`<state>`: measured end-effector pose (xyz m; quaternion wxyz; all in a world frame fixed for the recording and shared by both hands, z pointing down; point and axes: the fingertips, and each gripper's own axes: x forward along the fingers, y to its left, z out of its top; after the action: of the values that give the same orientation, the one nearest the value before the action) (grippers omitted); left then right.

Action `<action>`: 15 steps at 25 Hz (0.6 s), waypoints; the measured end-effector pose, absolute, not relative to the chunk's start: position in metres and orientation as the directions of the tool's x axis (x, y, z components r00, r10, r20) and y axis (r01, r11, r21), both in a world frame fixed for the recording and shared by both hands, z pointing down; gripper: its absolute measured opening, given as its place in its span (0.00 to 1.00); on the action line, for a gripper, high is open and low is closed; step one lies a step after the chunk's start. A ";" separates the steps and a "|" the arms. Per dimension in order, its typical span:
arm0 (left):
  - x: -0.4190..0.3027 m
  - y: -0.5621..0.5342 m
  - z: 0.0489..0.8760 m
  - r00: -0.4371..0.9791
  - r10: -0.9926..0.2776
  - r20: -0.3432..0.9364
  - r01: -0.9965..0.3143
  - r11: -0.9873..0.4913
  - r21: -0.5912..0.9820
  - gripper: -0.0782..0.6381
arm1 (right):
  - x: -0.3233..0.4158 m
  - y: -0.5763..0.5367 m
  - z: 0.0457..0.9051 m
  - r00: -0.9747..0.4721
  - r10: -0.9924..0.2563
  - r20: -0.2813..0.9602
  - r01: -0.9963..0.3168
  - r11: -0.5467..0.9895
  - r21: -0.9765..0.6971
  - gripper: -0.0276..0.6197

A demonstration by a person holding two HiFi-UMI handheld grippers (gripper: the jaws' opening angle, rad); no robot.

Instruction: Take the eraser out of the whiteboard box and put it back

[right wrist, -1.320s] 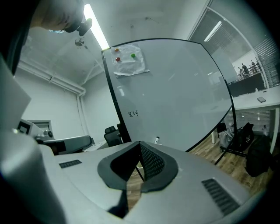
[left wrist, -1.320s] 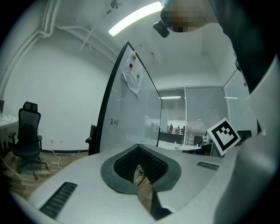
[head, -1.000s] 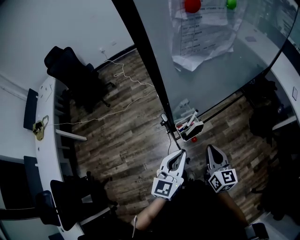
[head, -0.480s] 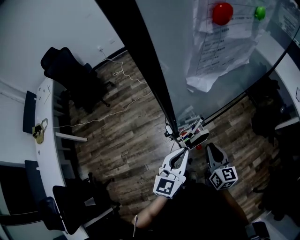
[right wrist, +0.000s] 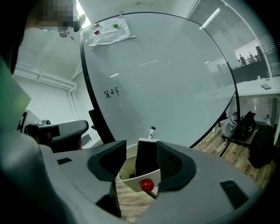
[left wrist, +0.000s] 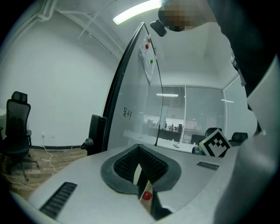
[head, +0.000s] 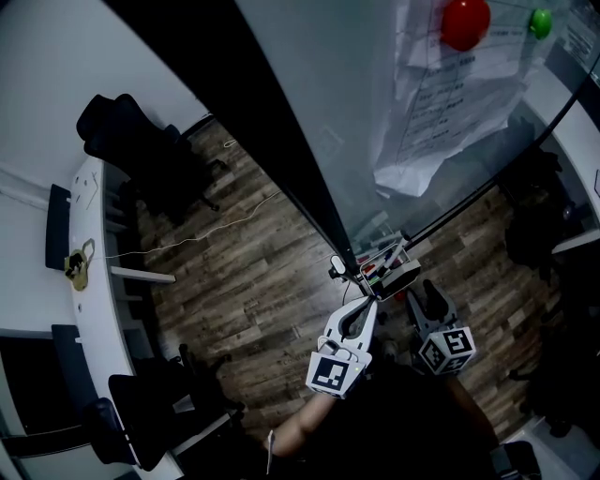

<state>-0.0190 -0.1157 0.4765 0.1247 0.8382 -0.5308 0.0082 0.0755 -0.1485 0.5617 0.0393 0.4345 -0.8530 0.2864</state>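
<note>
In the head view, both tongs are closer to the white box (head: 392, 274) than they were a moment ago. The left tongs (head: 367, 305) are shut and hold nothing. The right tongs (head: 423, 294) have just been opening and now stand about half open, just beside the box. The box hangs at the bottom of the whiteboard (head: 356, 112). Up on the board, paper sheets (head: 441, 103) sit under a red magnet (head: 466, 23) and a green magnet (head: 540, 21). Below are a wood floor (head: 244, 272), black chairs (head: 141, 141) and, at the left, a white surface (head: 92, 281) with a yellowish thing (head: 78, 262) on it. In the left gripper view, the pads are pressed together with only a thin crack between them. In the right gripper view, the pads stand apart. A dark block (right wrist: 146, 158), which I think is the eraser, stands in the box between them, above a red ball (right wrist: 147, 185). The pads do not squeeze it yet. So the eraser is in the box, and I think the grab comes next.
</note>
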 end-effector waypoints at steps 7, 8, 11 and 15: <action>-0.020 -0.118 0.481 0.432 -0.887 0.162 -0.893 -0.397 0.211 0.12 | 0.074 -0.156 0.575 -0.628 -0.700 0.340 -0.754 0.440 -0.488 0.46; -0.020 -0.118 0.481 0.432 -0.887 0.163 -0.894 -0.396 0.210 0.12 | 0.073 -0.158 0.577 -0.630 -0.697 0.343 -0.753 0.438 -0.491 0.48; -0.020 -0.119 0.483 0.430 -0.887 0.169 -0.895 -0.393 0.213 0.12 | 0.071 -0.162 0.582 -0.634 -0.689 0.352 -0.751 0.437 -0.495 0.51; -0.020 -0.119 0.485 0.429 -0.885 0.179 -0.895 -0.391 0.213 0.12 | 0.066 -0.167 0.588 -0.641 -0.677 0.362 -0.746 0.440 -0.499 0.53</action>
<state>-0.0199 -0.1194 0.4848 0.1391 0.8338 -0.5339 0.0180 0.0663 -0.1665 0.5880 0.0540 0.4202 -0.8468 0.3216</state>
